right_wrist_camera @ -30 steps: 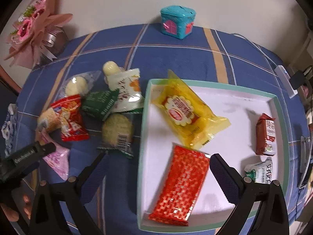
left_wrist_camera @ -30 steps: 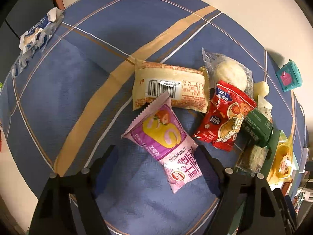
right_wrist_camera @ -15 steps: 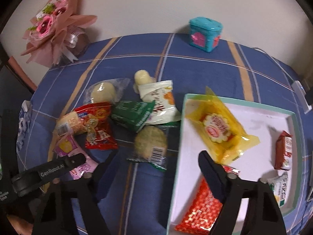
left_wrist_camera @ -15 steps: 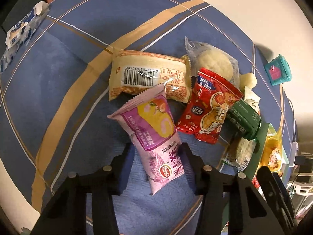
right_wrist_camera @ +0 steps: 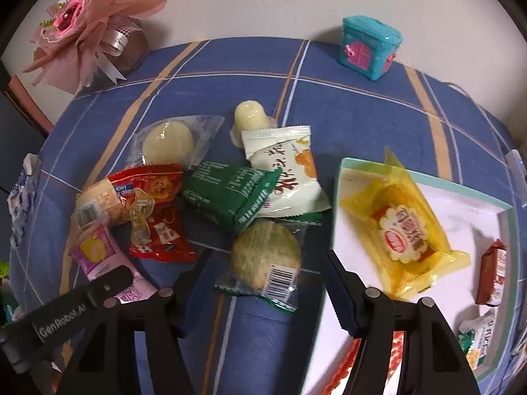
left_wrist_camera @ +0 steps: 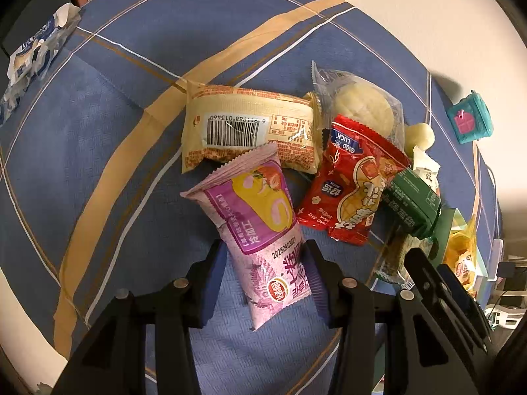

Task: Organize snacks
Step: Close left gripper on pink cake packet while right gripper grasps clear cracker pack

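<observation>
My left gripper (left_wrist_camera: 265,256) is shut on the lower half of a pink snack packet (left_wrist_camera: 263,227), which lies on the blue checked cloth (left_wrist_camera: 98,125); the right wrist view shows the same packet (right_wrist_camera: 95,250) under that gripper's finger (right_wrist_camera: 98,289). My right gripper (right_wrist_camera: 265,273) points down over a round cracker in a clear wrapper (right_wrist_camera: 266,260). Its jaws are closing with that packet between them, the pads still apart from it. To the right lies the white tray (right_wrist_camera: 461,204) with a yellow packet (right_wrist_camera: 405,233) in it.
A loose pile lies by the pink packet: beige bar (left_wrist_camera: 250,128), red peanut bag (left_wrist_camera: 355,187), green packet (right_wrist_camera: 230,194), white packet (right_wrist_camera: 286,171), pale bun (right_wrist_camera: 168,138). A teal house box (right_wrist_camera: 370,47) and a bouquet (right_wrist_camera: 89,23) stand at the back. The tray also holds small packets (right_wrist_camera: 492,270).
The left jaws have narrowed and shut on the pink packet. The right gripper has moved left from over the tray to the round cracker packet, and its jaws have narrowed.
</observation>
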